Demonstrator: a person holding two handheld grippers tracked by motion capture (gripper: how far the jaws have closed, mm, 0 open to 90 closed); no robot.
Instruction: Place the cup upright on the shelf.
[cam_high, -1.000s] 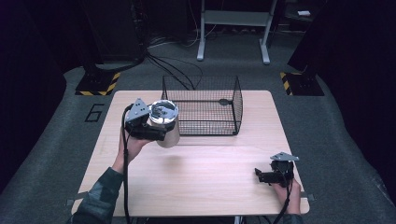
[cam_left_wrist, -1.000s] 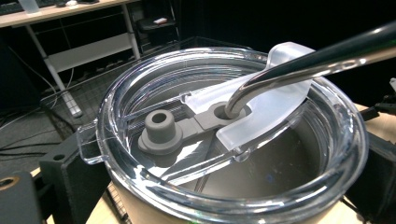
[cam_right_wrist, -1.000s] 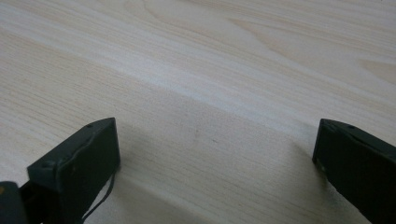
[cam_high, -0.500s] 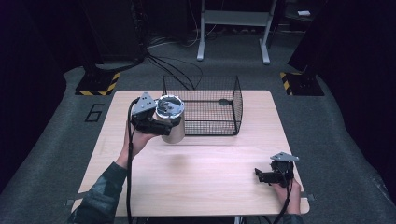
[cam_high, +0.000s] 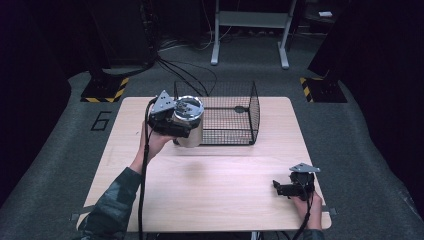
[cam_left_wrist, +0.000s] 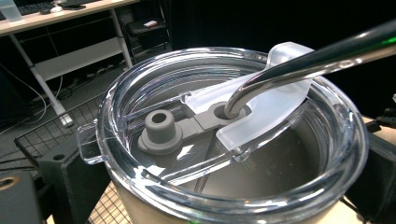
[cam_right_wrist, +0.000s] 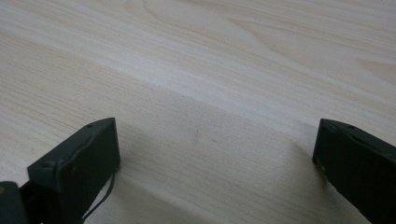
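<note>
**benchrat:** Near the table's (cam_high: 210, 195) far-left part, the left gripper (cam_high: 172, 121) pinches a steel tumbler (cam_high: 190, 131) right against the wire basket's (cam_high: 235, 117) left end. Anyone see the lid?

**wirefan:** Left gripper view does: clear lid (cam_left_wrist: 233, 135), grey stopper (cam_left_wrist: 159, 128), bent metal straw (cam_left_wrist: 299, 65) through the slot. By the near-right corner, the right gripper (cam_high: 291, 186) rests low; its view has jaws spread wide over bare wood, holding nothing.

A dim room: grey carpet floor (cam_high: 60, 165), yellow-black striped stand feet (cam_high: 105, 89) at far left and right
</note>
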